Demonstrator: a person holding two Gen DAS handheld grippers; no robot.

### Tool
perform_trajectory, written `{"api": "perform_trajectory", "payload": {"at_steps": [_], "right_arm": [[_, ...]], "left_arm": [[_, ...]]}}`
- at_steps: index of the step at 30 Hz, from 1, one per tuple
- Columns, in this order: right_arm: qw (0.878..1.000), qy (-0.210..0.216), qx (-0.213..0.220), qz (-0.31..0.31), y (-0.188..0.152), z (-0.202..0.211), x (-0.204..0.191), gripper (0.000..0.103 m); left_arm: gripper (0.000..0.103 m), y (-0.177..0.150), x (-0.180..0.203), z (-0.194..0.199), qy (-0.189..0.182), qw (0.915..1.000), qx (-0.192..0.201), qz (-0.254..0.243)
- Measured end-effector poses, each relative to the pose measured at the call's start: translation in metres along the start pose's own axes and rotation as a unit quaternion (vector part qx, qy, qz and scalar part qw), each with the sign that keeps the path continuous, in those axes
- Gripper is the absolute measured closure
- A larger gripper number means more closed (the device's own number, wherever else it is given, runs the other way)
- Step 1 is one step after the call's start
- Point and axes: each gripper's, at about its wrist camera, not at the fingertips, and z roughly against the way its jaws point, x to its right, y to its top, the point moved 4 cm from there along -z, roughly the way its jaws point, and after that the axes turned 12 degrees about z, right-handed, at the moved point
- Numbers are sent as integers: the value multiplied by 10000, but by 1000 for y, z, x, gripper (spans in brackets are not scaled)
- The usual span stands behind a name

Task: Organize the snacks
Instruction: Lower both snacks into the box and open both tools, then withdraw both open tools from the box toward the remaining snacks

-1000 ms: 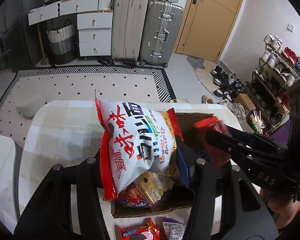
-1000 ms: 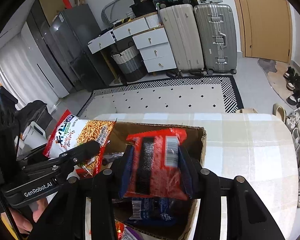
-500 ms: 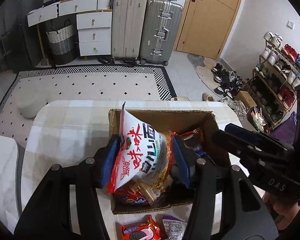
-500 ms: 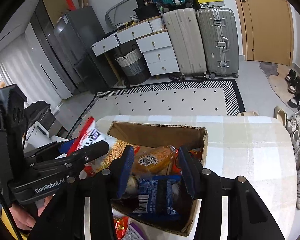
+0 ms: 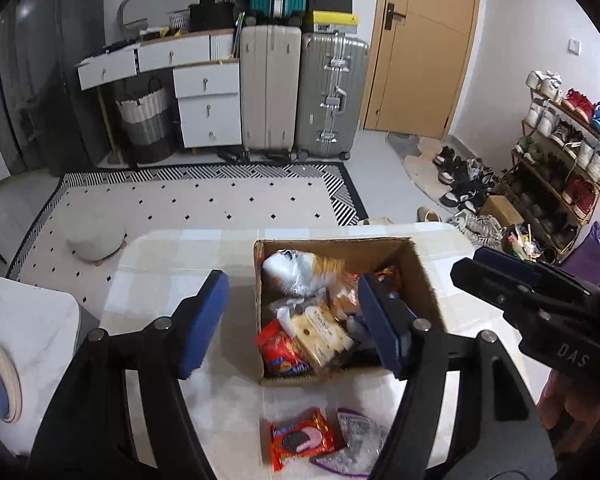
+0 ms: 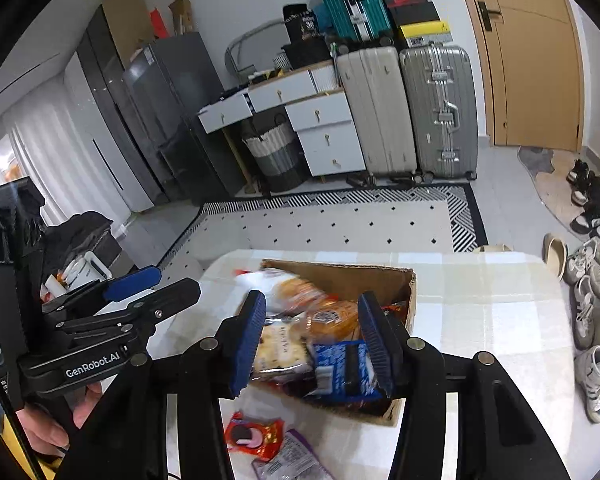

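Observation:
An open cardboard box (image 5: 332, 245) full of snack packets stands on the pale checked table (image 5: 172, 264). The white and red noodle bag (image 5: 296, 272) lies inside it at the far left. My left gripper (image 5: 292, 324) hovers above the box's near left corner; its jaws are opening with nothing between them. In the right wrist view my right gripper (image 6: 312, 340) hangs over the box (image 6: 340, 269) above a blue packet (image 6: 340, 372), jaws opening and holding nothing. A red cookie packet (image 5: 300, 440) and a clear purple-edged packet (image 5: 356, 448) lie on the table in front of the box.
A person's hand (image 6: 48, 436) holds the left gripper (image 6: 140, 280). A round grey stool (image 5: 94, 236) stands on the patterned rug beyond the table. Suitcases (image 5: 300, 92) and drawers line the far wall. A shoe rack (image 5: 560, 152) stands at the right.
The left gripper let go of the noodle bag, which now lies in the box, then opened wide and rose back. The right gripper dropped its red packet into the box and lifted.

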Motion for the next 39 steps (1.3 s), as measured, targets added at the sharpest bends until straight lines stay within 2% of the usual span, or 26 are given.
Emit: {"api": "perform_trajectory", "payload": {"at_steps": [3, 6, 8, 9, 15, 18, 19, 21, 23, 26, 28, 31, 33, 39], "right_arm": [[9999, 6, 123, 47, 0, 23, -11, 53], [9994, 18, 316, 146, -1, 56, -31, 49], [9987, 23, 463, 194, -2, 76, -42, 38], [9983, 36, 544, 215, -3, 85, -48, 36], [9943, 86, 947, 483, -23, 146, -88, 33], [9918, -36, 1121, 618, -37, 171, -108, 18], [9909, -151, 1157, 663, -45, 179, -113, 15], [9896, -232, 1203, 753, -57, 192, -124, 15], [9890, -186, 1256, 756, -69, 204, -132, 14], [9869, -212, 1428, 721, -82, 223, -142, 7], [9843, -231, 1600, 710, -92, 238, -149, 7], [9819, -191, 1741, 720, -105, 251, -158, 6], [9804, -181, 1835, 689, -116, 260, -163, 1], [9791, -31, 2002, 357, -150, 281, -171, 1]], "left_arm": [[27, -7, 1, 34, 12, 9999, 143, -20], [26, -17, 3, 77, -7, 9993, 380, -69], [22, -24, 4, 102, -1, 9986, 528, -68], [21, -30, 5, 120, -18, 9980, 627, -65], [20, -58, 8, 195, -49, 9955, 951, -34], [18, -75, 5, 229, -69, 9941, 1078, 16], [17, -81, 5, 239, -59, 9935, 1137, 20], [13, -95, 3, 260, -35, 9919, 1268, 49], [2, -106, -3, 276, 11, 9907, 1353, 116], [1, -126, -14, 306, -58, 9865, 1628, 191], [1, -142, -19, 326, -23, 9839, 1786, 121], [1, -163, -31, 348, -138, 9837, 1777, 219], [1, -179, -41, 362, -189, 9840, 1737, 333], [1, -217, -60, 384, 74, 9829, 1806, 356]]}}
